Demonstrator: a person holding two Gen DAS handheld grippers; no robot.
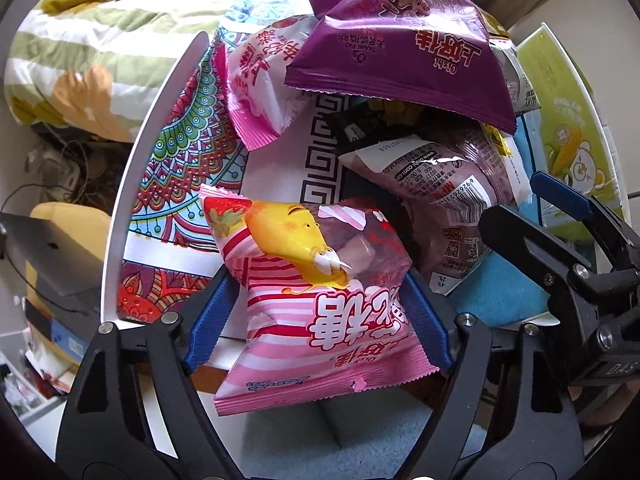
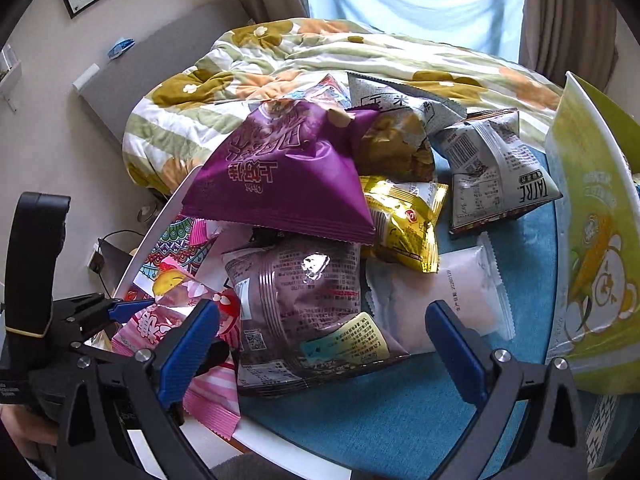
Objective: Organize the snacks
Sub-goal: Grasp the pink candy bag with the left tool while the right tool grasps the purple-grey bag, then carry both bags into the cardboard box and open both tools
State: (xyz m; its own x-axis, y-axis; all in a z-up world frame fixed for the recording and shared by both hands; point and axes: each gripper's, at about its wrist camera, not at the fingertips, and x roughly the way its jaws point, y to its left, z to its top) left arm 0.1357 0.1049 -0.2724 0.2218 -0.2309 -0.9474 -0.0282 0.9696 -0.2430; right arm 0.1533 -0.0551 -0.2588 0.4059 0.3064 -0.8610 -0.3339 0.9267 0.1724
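Observation:
A pink striped snack bag point(image 1: 320, 300) with a yellow cartoon figure lies at the near edge of the round white table point(image 1: 132, 184). My left gripper point(image 1: 316, 292) is shut on it, a blue pad pressed against each side. In the right wrist view the same pink bag point(image 2: 160, 320) shows at lower left, with one of the left fingers point(image 2: 128, 307) on it. My right gripper point(image 2: 320, 344) stands open just above a mauve foil bag point(image 2: 300, 300), not touching it. In the left wrist view the right gripper point(image 1: 528, 204) is beside that mauve bag point(image 1: 448, 200).
Several snack bags are piled on the table: a big purple bag point(image 2: 288, 176), a gold bag point(image 2: 404, 216), a white packet point(image 2: 440, 296), a grey bag point(image 2: 496, 176) and a second pink bag point(image 1: 260, 80). A green box point(image 2: 592, 240) stands at the right. A bed with a flowered quilt point(image 2: 320, 60) lies behind.

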